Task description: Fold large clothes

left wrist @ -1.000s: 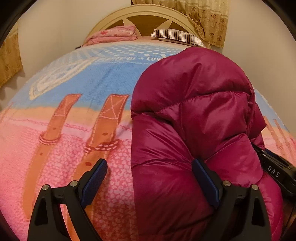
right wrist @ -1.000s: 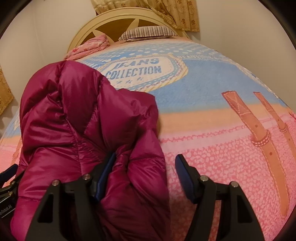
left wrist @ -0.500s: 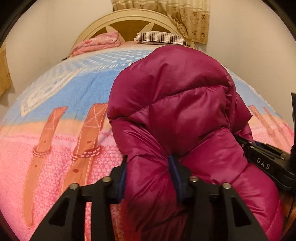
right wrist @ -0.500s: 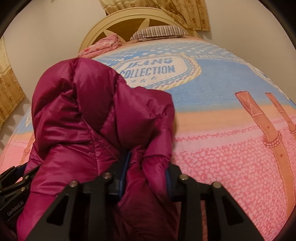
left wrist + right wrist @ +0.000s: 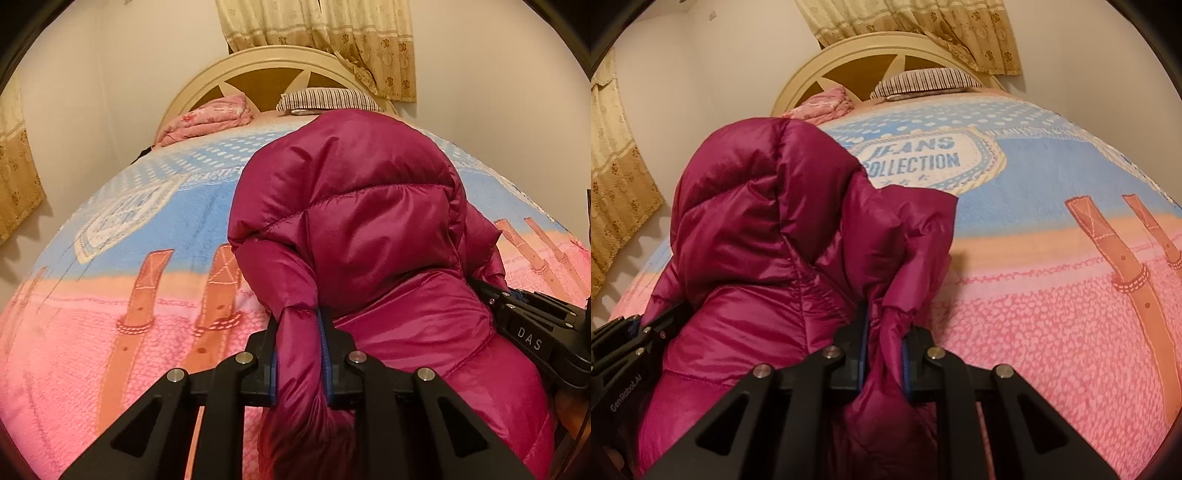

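A magenta puffer jacket [image 5: 362, 229] lies bunched on the bed, its near end at both grippers. My left gripper [image 5: 299, 354] is shut on a pinched fold at the jacket's left near edge. My right gripper [image 5: 882, 354] is shut on a fold at the jacket's [image 5: 768, 229] right near edge. The right gripper's black body shows at the right of the left wrist view [image 5: 532, 332]; the left gripper's body shows at the left of the right wrist view [image 5: 624, 354]. The jacket's underside is hidden.
The bed is covered by a pink and blue blanket [image 5: 122, 295] printed with belts and a "JEANS COLLECTION" label [image 5: 923, 162]. A striped pillow [image 5: 328, 99] and folded pink bedding [image 5: 210, 118] lie by the cream headboard [image 5: 266, 62]. Walls and curtains surround the bed.
Both grippers went from open around the jacket's near edge to shut on folds of it. Both views have tipped upward, showing more wall and curtain.
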`<state>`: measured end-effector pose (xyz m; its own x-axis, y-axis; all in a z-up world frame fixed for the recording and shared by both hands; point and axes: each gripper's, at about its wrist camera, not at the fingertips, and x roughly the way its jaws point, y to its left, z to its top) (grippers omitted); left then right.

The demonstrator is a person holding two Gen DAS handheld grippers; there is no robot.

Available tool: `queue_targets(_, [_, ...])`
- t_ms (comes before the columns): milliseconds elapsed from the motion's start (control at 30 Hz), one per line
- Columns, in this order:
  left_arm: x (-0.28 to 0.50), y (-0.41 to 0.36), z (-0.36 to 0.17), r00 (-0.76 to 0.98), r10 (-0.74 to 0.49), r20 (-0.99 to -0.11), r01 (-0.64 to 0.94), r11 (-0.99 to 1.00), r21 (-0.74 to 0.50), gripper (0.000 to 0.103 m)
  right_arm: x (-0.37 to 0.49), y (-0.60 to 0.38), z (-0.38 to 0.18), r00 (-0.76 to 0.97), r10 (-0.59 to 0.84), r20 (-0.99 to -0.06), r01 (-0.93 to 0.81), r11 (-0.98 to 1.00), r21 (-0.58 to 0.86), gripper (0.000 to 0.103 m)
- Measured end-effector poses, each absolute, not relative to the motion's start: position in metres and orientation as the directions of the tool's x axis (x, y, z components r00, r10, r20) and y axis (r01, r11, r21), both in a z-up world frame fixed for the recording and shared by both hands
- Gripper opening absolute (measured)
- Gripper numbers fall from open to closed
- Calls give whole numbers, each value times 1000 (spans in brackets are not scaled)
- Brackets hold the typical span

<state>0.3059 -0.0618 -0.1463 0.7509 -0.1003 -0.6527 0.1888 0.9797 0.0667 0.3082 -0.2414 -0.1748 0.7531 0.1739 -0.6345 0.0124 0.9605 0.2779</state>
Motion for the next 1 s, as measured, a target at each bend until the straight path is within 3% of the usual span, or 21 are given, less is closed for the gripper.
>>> queue_targets(1000, [247,58,-102,817,4,-577,10,1000,22,14,300,-139,-122,733,376,-567,-253,924,285,16])
